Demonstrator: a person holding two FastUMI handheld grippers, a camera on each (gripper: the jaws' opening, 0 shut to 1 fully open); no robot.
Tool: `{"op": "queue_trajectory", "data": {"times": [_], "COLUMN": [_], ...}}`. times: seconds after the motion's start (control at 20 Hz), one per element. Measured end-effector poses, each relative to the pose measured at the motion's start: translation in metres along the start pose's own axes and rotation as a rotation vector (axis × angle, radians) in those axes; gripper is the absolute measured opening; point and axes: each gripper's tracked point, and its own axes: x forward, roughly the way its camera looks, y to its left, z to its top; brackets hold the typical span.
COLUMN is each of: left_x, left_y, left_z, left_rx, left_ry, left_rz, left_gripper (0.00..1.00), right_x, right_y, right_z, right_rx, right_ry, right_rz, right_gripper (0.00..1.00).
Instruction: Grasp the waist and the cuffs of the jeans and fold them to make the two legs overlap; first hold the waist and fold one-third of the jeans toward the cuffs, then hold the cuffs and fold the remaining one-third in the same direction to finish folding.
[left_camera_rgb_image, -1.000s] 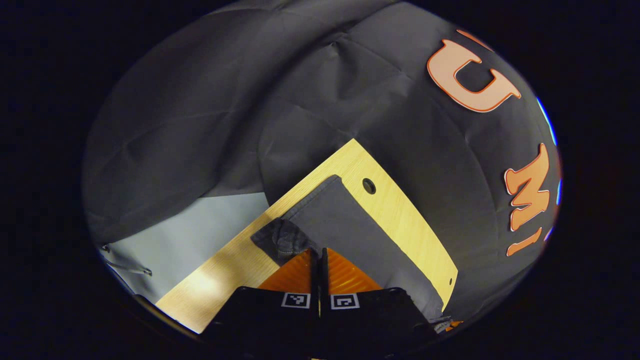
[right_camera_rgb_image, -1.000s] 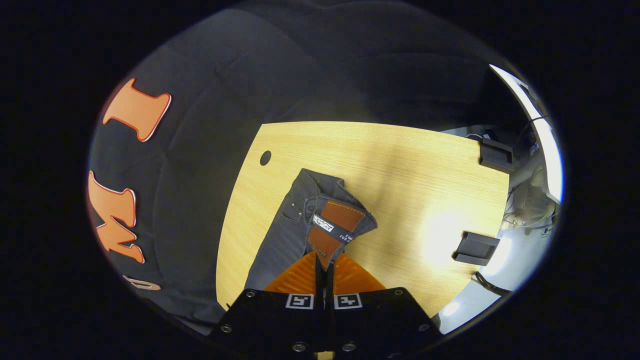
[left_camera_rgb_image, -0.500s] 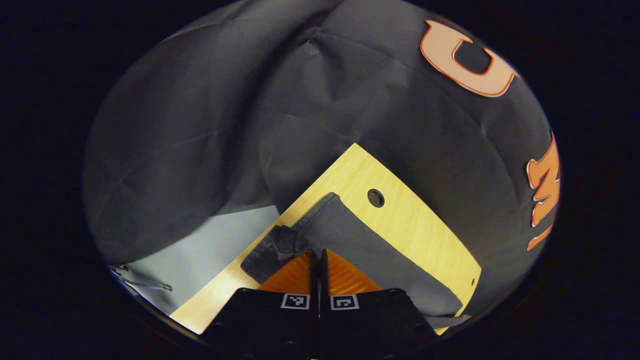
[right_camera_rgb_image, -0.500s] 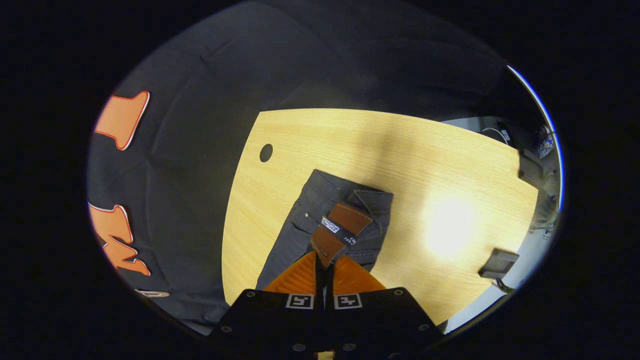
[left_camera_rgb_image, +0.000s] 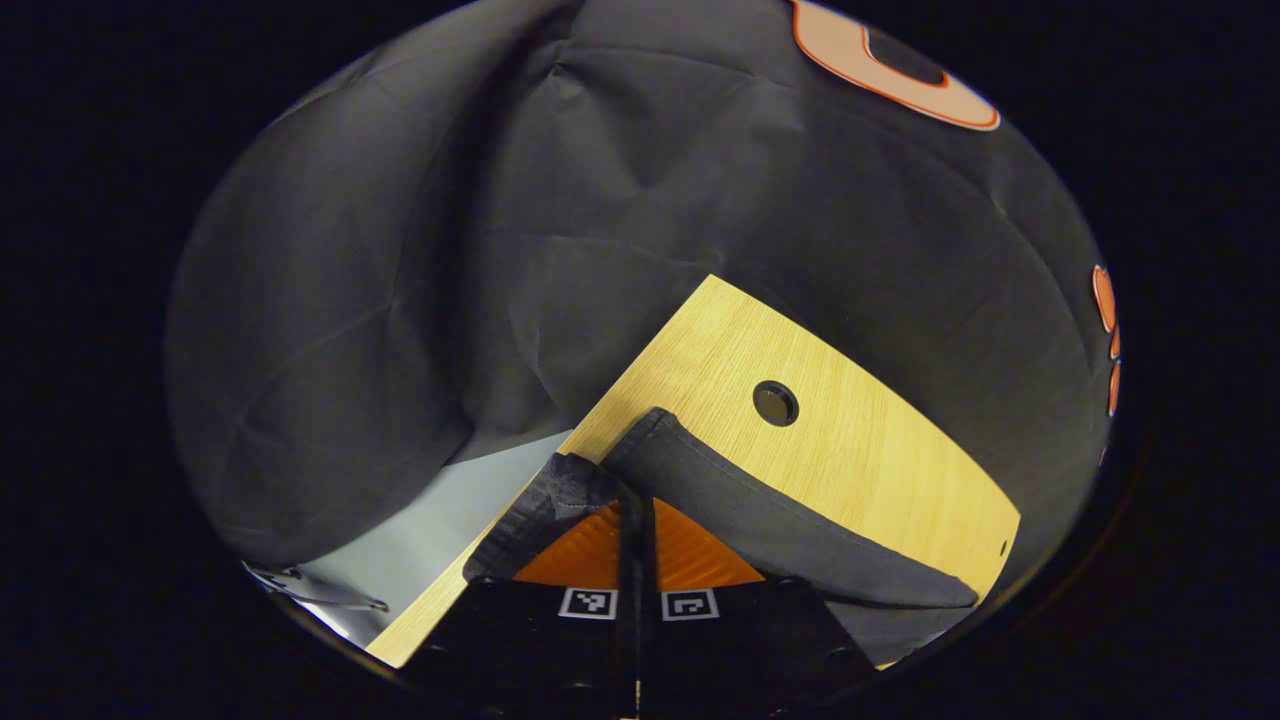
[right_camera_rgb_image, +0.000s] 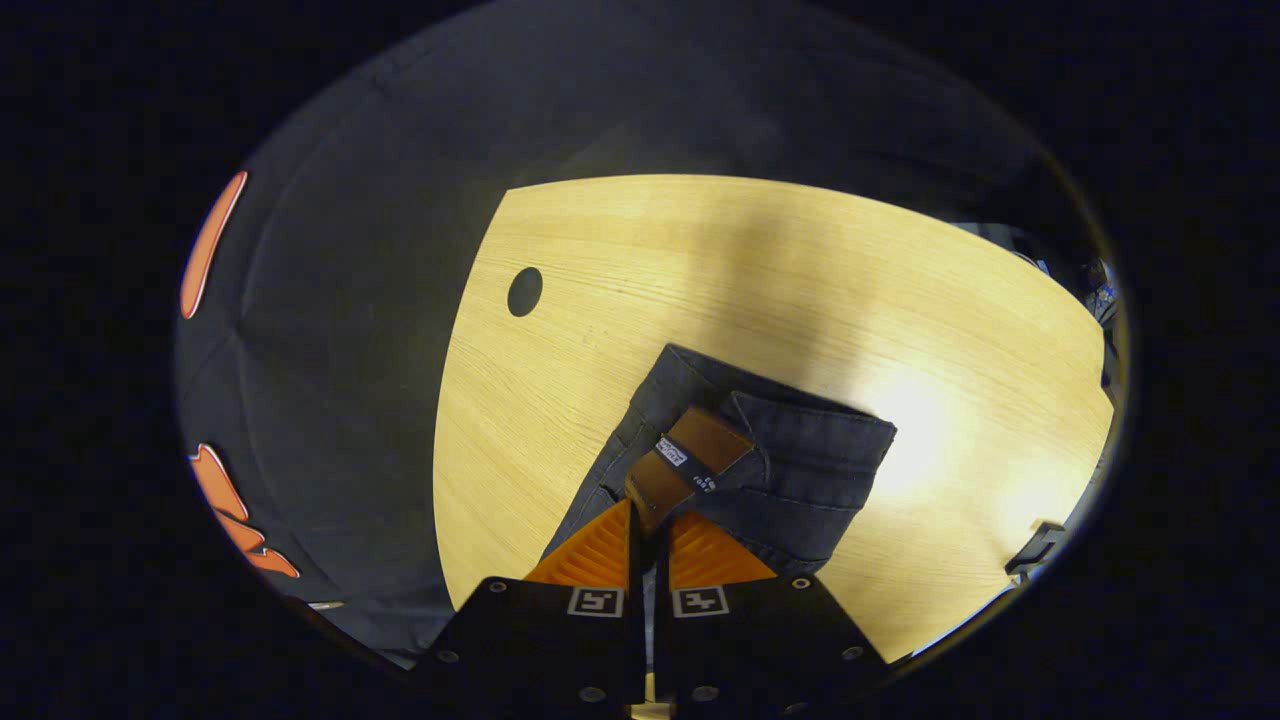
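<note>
Left gripper (left_camera_rgb_image: 636, 505): two ribbed fingers (left_camera_rgb_image: 585, 550) pressed together with only a thin slit between them, pinching a dark grey hemmed edge of the dark grey denim jeans (left_camera_rgb_image: 740, 500) at the tips. A short flap of the cloth folds down to the left of the fingertips; the longer run of fabric stretches away to the right of the fingers, lifted in a taut fold above the light wooden tabletop (left_camera_rgb_image: 860, 450). Beyond the fingertips and slightly right, a round dark cable hole (left_camera_rgb_image: 775, 403) in the tabletop. Left of the fingers, past the table's edge, a pale grey floor (left_camera_rgb_image: 420, 530). Behind everything, the black cloth wall (left_camera_rgb_image: 500, 250).

Right gripper (right_camera_rgb_image: 650, 512): two ribbed fingers (right_camera_rgb_image: 600, 550) closed to a narrow gap, clamping the waistband of the jeans (right_camera_rgb_image: 800, 470) just at the brown leather waist patch (right_camera_rgb_image: 690, 465), which stands directly ahead of the tips. The waist end bunches just beyond and to the right of the fingers, resting on the wooden tabletop (right_camera_rgb_image: 700, 270); one strip of denim runs down to the left of the fingers. Farther off, left of the fingers, the cable hole (right_camera_rgb_image: 524, 291). At the far right edge, a small dark object (right_camera_rgb_image: 1035, 548) of unclear kind. The black cloth wall (right_camera_rgb_image: 330, 300) lies beyond the table.
</note>
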Motion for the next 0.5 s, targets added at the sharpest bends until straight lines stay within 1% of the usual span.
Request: {"op": "queue_trajectory", "data": {"times": [0.05,0.1,0.15,0.2,0.25,0.3,0.35,0.4,0.45,0.5], "left_x": [-0.004,-0.004,-0.013,-0.015,-0.018,-0.024,-0.027,-0.029,-0.034,-0.032], "left_y": [-0.004,-0.008,-0.010,-0.012,-0.015,-0.022,-0.026,-0.028,-0.034,-0.039], "left_z": [-0.001,-0.004,-0.003,0.001,0.006,0.010,0.008,0.004,0.002,-0.002], "left_rx": [0.007,0.018,0.035,0.047,0.051,0.049,0.045,0.038,0.029,0.022], "left_ry": [0.003,0.015,0.016,-0.005,-0.027,-0.045,-0.052,-0.050,-0.052,-0.055], "left_rz": [-0.003,0.005,0.019,0.016,0.005,-0.019,-0.032,-0.050,-0.069,-0.091], "left_gripper": [0.07,0.14,0.28,0.42,0.56,0.70,0.84,0.84,0.94,1.00], "right_x": [0.005,0.001,0.002,-0.001,-0.005,-0.012,-0.020,-0.024,-0.029,-0.029], "right_y": [0.002,0.006,0.010,0.010,0.011,0.008,-0.002,-0.017,-0.031,-0.046], "right_z": [0.000,0.002,0.008,0.013,0.016,0.019,0.023,0.027,0.029,0.027], "right_rx": [-0.023,-0.045,-0.058,-0.059,-0.063,-0.068,-0.078,-0.088,-0.097,-0.095], "right_ry": [0.004,-0.011,-0.035,-0.052,-0.076,-0.097,-0.127,-0.148,-0.167,-0.165], "right_rz": [0.000,0.017,0.032,0.041,0.052,0.054,0.043,0.006,-0.025,-0.048], "right_gripper": [0.16,0.21,0.35,0.42,0.40,0.45,0.64,0.69,0.79,0.84]}}
